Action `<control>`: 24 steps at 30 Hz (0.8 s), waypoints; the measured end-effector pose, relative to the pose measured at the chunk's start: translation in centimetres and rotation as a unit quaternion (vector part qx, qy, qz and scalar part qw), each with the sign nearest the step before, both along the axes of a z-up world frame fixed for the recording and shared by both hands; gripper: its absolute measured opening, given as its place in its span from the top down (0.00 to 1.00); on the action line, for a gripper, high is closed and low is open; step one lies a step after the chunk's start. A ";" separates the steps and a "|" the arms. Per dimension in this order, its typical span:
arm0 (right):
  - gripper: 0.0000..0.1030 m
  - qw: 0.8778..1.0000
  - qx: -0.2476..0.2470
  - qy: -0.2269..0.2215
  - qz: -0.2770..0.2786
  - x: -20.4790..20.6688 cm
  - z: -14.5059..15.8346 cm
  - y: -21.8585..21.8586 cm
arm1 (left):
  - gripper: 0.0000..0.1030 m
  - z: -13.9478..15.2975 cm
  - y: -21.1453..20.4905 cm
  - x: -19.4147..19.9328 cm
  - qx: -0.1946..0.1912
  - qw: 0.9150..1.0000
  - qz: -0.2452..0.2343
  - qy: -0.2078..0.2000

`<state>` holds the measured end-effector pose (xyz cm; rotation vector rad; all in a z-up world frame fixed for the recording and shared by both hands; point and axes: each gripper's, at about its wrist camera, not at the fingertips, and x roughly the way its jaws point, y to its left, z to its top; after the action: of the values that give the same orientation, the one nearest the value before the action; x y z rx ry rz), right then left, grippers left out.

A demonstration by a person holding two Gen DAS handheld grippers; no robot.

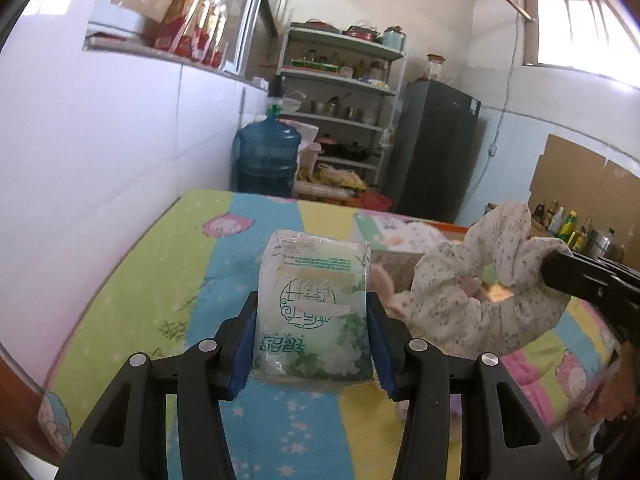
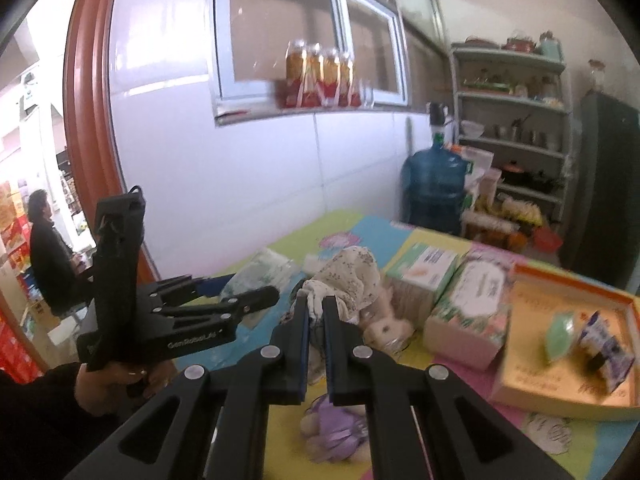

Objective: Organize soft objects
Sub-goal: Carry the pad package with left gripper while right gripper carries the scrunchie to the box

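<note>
My left gripper [image 1: 312, 300] is shut on a clear green-printed tissue pack [image 1: 312, 304] and holds it above the striped cloth-covered table [image 1: 168, 280]. My right gripper [image 2: 316, 304] is shut on a white floral scrunchie [image 2: 352, 276], lifted off the table; the scrunchie also shows in the left wrist view [image 1: 480, 280], hanging from the right gripper's black finger [image 1: 560, 272]. The left gripper [image 2: 224, 288] and its tissue pack [image 2: 260, 272] show at the left of the right wrist view.
Two boxed tissue packs [image 2: 468, 304] lie mid-table next to an orange-rimmed tray [image 2: 532, 360] with small packets. A purple plush [image 2: 336, 436] and a beige plush [image 2: 384, 328] lie below my right gripper. A water jug [image 1: 266, 156], shelves [image 1: 344, 92] and a fridge [image 1: 436, 148] stand beyond.
</note>
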<state>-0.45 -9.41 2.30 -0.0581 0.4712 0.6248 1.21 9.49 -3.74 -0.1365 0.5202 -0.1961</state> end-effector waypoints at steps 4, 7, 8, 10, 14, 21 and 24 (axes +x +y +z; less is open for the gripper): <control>0.94 1.000 0.000 -0.017 -0.019 -0.3 1.1 -1.1 | 0.50 1.1 -1.3 0.0 0.003 1.000 -0.016 -0.008; 0.94 0.999 0.003 -0.031 -0.036 -0.7 2.0 -2.1 | 0.50 2.0 -2.5 0.1 0.012 0.999 -0.027 -0.017; 0.94 0.998 0.004 -0.036 -0.043 -0.8 2.3 -2.5 | 0.50 2.4 -3.1 0.1 0.016 0.999 -0.034 -0.022; 0.94 0.997 0.007 -0.046 -0.057 -1.0 2.8 -3.4 | 0.50 3.0 -4.1 0.1 0.023 0.998 -0.043 -0.028; 0.94 0.995 0.009 -0.058 -0.083 -1.0 3.6 -5.2 | 0.50 4.0 -5.9 0.3 0.032 0.997 -0.060 -0.038; 0.94 0.989 0.016 -0.074 -0.128 -0.9 4.4 -8.7 | 0.50 5.3 -9.0 1.4 0.043 0.994 -0.089 -0.045; 0.94 0.986 0.018 -0.078 -0.145 -0.9 4.6 -10.2 | 0.50 5.5 -10.1 1.9 0.045 0.993 -0.101 -0.045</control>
<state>-1.31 -19.57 6.95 -0.0040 0.3095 0.3399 3.12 -0.65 1.74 0.0127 0.4526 -0.3736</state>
